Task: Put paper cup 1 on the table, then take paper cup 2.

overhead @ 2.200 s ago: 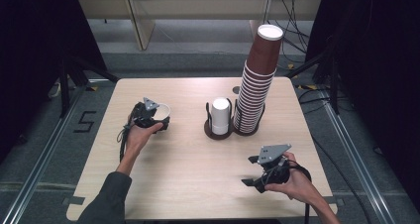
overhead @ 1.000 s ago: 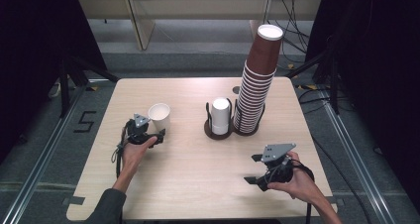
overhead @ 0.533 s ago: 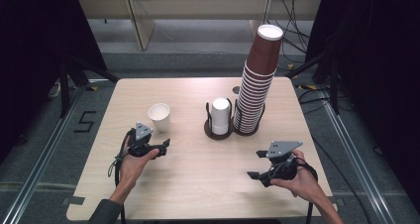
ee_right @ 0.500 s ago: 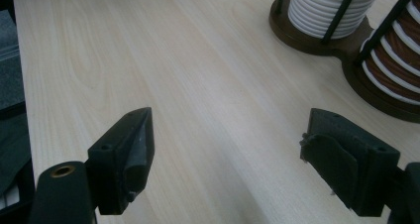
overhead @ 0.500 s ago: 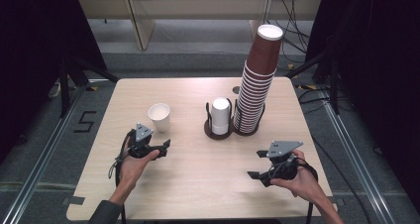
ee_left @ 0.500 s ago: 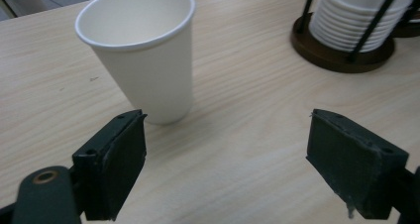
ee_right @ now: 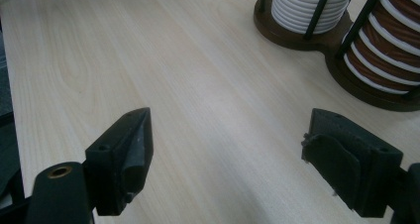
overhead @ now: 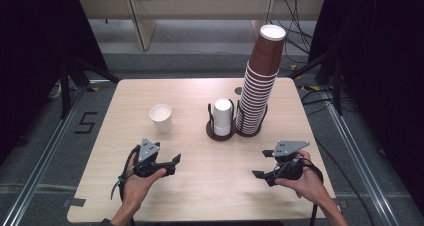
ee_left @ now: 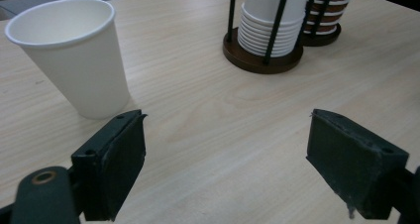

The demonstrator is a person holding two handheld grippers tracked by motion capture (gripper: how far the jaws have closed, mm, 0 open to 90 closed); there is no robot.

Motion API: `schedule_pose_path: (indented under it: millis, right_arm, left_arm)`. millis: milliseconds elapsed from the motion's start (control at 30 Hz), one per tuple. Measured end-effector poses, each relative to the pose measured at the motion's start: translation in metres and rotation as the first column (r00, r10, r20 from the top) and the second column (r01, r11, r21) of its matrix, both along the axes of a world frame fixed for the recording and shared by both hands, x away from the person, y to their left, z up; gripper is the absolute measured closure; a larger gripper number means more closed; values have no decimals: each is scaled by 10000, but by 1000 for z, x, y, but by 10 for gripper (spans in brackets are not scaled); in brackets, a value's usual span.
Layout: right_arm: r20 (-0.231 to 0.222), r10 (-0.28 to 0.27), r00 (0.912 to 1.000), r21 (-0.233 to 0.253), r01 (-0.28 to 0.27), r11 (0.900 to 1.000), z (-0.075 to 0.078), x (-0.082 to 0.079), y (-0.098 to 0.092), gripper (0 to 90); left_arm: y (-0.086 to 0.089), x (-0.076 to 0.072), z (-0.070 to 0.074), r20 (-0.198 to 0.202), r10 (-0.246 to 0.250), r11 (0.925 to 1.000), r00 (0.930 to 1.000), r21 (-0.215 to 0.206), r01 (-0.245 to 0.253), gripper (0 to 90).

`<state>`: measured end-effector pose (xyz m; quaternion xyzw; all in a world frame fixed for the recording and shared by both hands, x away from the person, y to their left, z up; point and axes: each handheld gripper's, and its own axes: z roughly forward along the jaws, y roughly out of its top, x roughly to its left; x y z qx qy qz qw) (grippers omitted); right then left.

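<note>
1. While both hands rest low over the near half of the table (overhead: 190, 93), one white cup (overhead: 161, 118) stands alone, mouth up, left of centre and clear of everything else.
2. The left hand-held gripper (overhead: 172, 162) sits just short of that cup with its jaws spread wide and nothing between them; from its own view the cup (ee_left: 74, 55) stands just past the left jaw, untouched. My guess is the cup was set apart there so it can be reached without knocking the stacks.
3. The right hand-held gripper (overhead: 261, 175) is likewise wide open and empty, held over bare wood near the right edge, well apart from the cup and pointing towards the holder.
4. The holder (overhead: 221, 133), a dark double base with thin upright rods, stands at the middle of the table; the rods seem there to keep the nested cups from toppling.
5. Count: one loose cup, two stacks in the holder, two grippers. The white stack (overhead: 223, 116) is short; the brown stack (overhead: 259, 86) is tall and leans slightly, with more cups than I can count.
</note>
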<state>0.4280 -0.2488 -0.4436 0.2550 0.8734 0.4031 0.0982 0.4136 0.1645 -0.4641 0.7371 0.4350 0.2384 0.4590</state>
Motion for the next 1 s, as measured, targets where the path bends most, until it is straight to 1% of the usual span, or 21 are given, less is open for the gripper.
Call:
schedule_pose_path:
  millis: [67,167,233,267,300,333,367,433,467,500,600,633,667,733,767,800,833,867,933,967,1000]
  right_arm:
    - [27,9,10000,-20,-9,10000,-1,0,0,197]
    - [47,1,10000,-40,0,10000,-1,1,-1,197]
    - [7,-1,10000,-28,1,10000,-2,1,-2,197]
    - [-26,-124,9999,-20,124,9999,-2,0,-2,197]
    - [-25,-131,9999,-4,131,9999,-2,0,-3,197]
    - [106,-46,9999,-27,46,10000,-2,1,-3,197]
    - [136,-84,9999,-41,85,10000,-2,1,-4,197]
    - [-198,-269,9994,16,269,9996,-3,0,-4,197]
    - [-41,-157,9999,-1,157,9999,-3,1,-5,197]
    - [-39,-319,9995,27,319,9995,-3,1,-6,196]
    - [12,-388,9992,57,388,9992,-1,2,-8,195]
    - [211,-450,9988,113,447,9989,1,3,-9,194]
    - [35,-582,9983,203,581,9981,1,2,-9,193]
    - [105,-754,9971,412,749,9963,3,2,-10,193]
    - [146,-808,9966,427,801,9959,5,3,-11,192]
    - [260,-805,9964,429,793,9959,6,5,-12,192]
    - [183,-924,9956,476,914,9947,7,5,-12,192]
    - [263,-1099,9936,565,1083,9925,9,7,-13,191]
    - [353,-1242,9916,684,1216,9902,13,9,-16,191]
    - [290,-1395,9898,769,1369,9876,16,10,-16,190]
    - [324,-1492,9883,806,1462,9860,18,11,-17,187]
  left_arm:
    - [-3,-4,-3,69,-93,10000,9999,-18,93,150]
    - [-6,-9,-5,7,-154,9999,9999,71,154,150]
    - [-8,-13,-8,18,-248,9997,9997,28,247,150]
    - [-8,-16,-8,-26,-286,9995,9996,98,286,150]
    - [-10,-18,-9,-20,-345,9994,9994,87,345,150]
    - [-11,-20,-10,-55,-433,9990,9990,115,434,150]
    - [-12,-22,-11,-35,-516,9987,9987,56,516,150]
    - [-15,-25,-12,17,-569,9983,9984,100,568,150]
    - [-16,-27,-12,20,-648,9977,9979,180,648,150]
    - [-17,-28,-12,31,-678,9976,9977,141,678,150]
    - [-20,-33,-14,90,-790,9967,9968,217,787,150]
    - [-20,-35,-15,84,-808,9965,9967,220,806,150]
    - [-21,-37,-15,108,-803,9964,9967,281,800,150]
    - [-22,-40,-15,106,-865,9957,9962,334,861,150]
    - [-23,-41,-16,161,-919,9955,9956,245,915,150]
    - [-24,-42,-16,156,-909,9954,9957,314,903,150]
    - [-24,-43,-17,153,-941,9950,9954,354,935,150]
    - [-25,-43,-17,167,-957,9948,9953,360,951,150]
    - [-25,-43,-19,187,-1021,9945,9946,263,1016,150]
    - [-25,-43,-19,219,-1007,9946,9947,266,1001,150]
    - [-25,-43,-20,181,-1014,9941,9947,400,1006,150]
